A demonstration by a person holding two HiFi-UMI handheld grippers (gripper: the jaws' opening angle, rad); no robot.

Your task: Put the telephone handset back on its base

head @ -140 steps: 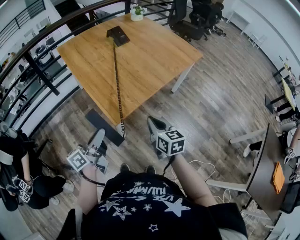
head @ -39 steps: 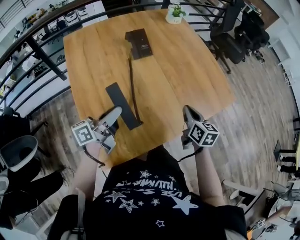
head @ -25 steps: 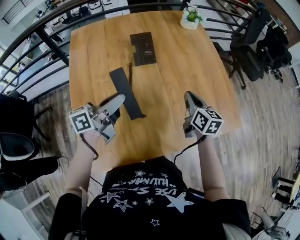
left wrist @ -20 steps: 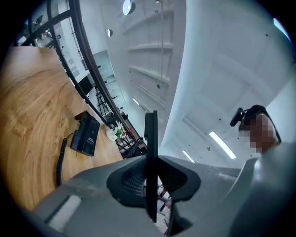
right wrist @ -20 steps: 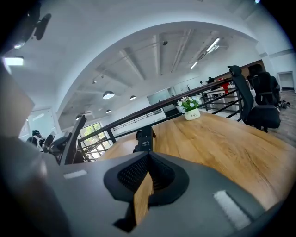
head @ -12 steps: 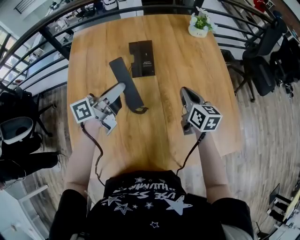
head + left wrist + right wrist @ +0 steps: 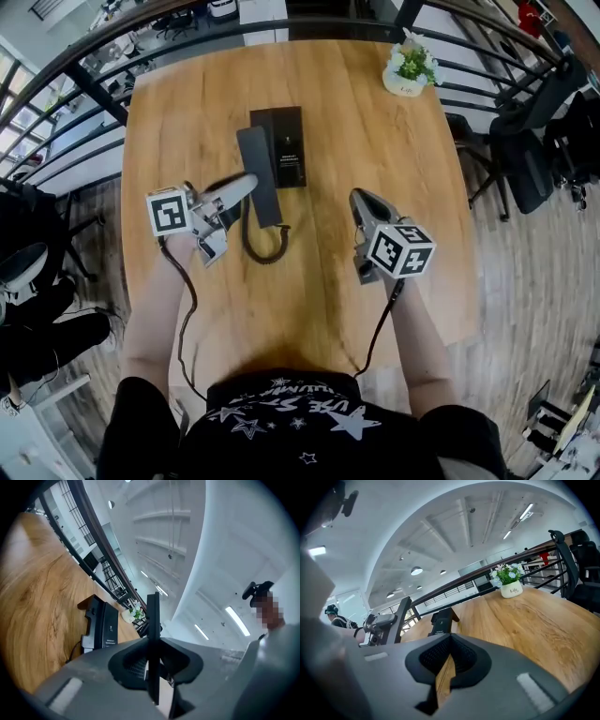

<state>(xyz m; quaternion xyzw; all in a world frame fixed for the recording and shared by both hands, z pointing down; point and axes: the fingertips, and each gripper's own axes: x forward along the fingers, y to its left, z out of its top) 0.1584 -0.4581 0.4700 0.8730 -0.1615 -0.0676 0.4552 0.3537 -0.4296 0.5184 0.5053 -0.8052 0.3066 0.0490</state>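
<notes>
The black telephone base (image 7: 289, 141) lies flat on the wooden table (image 7: 375, 150), far centre. My left gripper (image 7: 247, 185) is shut on the black handset (image 7: 255, 159), which hangs lengthways over the base's left side. Whether the handset touches the base I cannot tell. Its coiled cord (image 7: 264, 248) loops on the table below it. In the left gripper view the handset (image 7: 153, 620) stands edge-on between the jaws, with the base (image 7: 104, 627) beyond. My right gripper (image 7: 362, 202) hovers to the right of the base, shut and empty. The right gripper view shows the base (image 7: 442, 619) ahead.
A small white pot with a plant (image 7: 409, 67) stands at the table's far right corner. A black railing (image 7: 84, 80) runs behind and to the left of the table. Office chairs (image 7: 544, 122) stand on the floor to the right.
The left gripper has carried the handset right and forward, from beside the base to over its left side. The cord has bunched into a loop. The right gripper has barely shifted.
</notes>
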